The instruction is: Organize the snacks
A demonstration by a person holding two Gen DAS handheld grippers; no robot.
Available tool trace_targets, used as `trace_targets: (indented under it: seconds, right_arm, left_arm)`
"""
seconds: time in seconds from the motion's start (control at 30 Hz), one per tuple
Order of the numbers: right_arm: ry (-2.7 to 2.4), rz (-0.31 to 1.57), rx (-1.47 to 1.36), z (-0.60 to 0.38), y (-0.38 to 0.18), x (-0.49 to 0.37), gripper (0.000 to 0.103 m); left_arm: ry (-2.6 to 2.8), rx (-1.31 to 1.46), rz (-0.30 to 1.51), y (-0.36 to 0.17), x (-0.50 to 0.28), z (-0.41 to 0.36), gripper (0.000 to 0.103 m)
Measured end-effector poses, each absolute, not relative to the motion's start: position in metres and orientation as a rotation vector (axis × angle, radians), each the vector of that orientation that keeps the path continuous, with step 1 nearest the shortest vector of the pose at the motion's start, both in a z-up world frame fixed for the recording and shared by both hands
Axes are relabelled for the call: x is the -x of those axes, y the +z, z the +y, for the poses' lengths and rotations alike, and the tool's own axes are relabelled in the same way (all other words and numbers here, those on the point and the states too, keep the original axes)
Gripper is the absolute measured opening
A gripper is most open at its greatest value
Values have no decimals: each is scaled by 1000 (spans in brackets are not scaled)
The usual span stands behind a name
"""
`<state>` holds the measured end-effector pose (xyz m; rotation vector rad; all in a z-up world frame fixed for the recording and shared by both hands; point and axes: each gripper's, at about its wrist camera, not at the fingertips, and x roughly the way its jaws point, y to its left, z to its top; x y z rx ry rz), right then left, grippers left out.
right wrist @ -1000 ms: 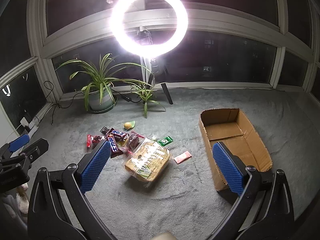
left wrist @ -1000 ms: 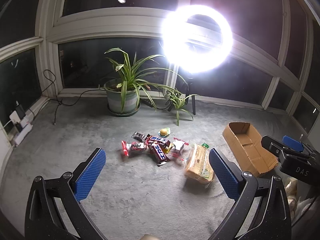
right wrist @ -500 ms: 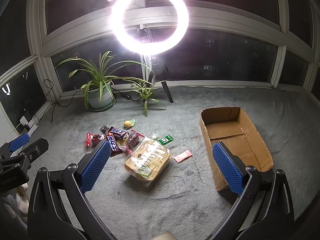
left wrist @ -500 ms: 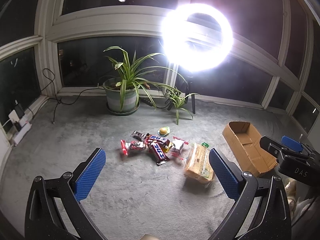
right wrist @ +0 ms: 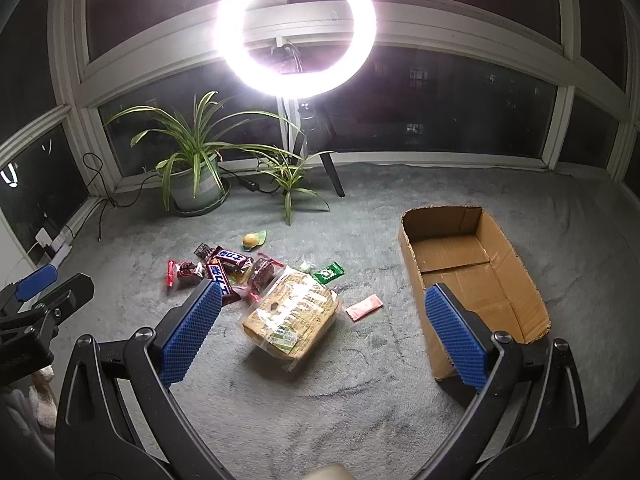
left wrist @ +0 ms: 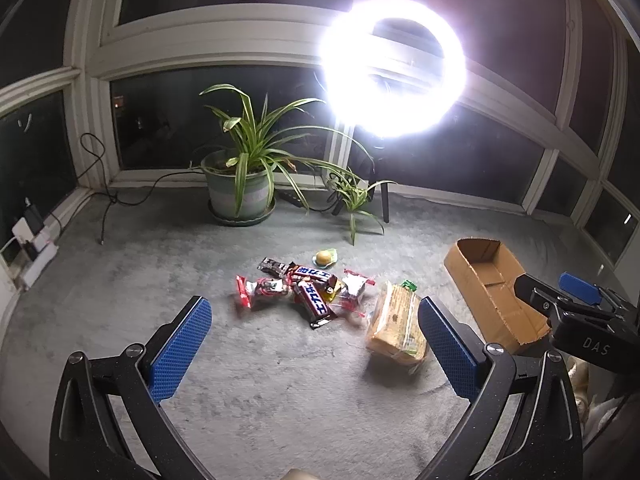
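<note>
Snacks (right wrist: 256, 276) unmoved on carpet; left gripper (left wrist: 314, 350), right gripper (right wrist: 322, 332) still wide open, empty

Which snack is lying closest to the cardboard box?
The small pink packet. It lies alone on the carpet between the big bread bag and the cardboard box.

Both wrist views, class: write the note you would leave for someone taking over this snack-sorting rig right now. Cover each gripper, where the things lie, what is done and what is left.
Left gripper: open, holding nothing, above the carpet short of the snack pile.
Right gripper: open, holding nothing, above the big clear-wrapped cracker pack.
Cardboard box: on the carpet to the right of the snacks, nothing inside it.
Snacks: candy bars and small packets bunched left of the cracker pack; green packet and pink packet lie apart on its box side.
Done: nothing is in the box yet.
Left: probably every snack still has to go into the box.
</note>
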<state>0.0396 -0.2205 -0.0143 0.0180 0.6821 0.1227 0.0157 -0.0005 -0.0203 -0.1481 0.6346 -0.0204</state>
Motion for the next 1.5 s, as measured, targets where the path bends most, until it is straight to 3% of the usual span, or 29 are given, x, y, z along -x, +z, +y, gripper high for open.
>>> trace_targets:
  seconds: [0.8, 1.0, 1.17, 1.27, 1.5]
  right_arm:
    - [195, 889, -117, -243, -90, -76, 103]
    - [264, 922, -215, -242, -104, -88, 103]
    - [295, 987, -305, -241, -129, -102, 86]
    - [289, 1015, -308, -239, -142, -107, 82]
    - [308, 1070, -370, -241, -162, -124, 70]
  left_arm:
    - [-138, 190, 750, -66, -45, -10, 102]
    - [-219, 177, 804, -86, -66, -18, 92]
    - [-297, 208, 866, -107, -88, -20, 68]
    - [-337, 224, 898, -118, -99, -22, 58]
    - [-425, 255, 952, -134, -119, -30, 44]
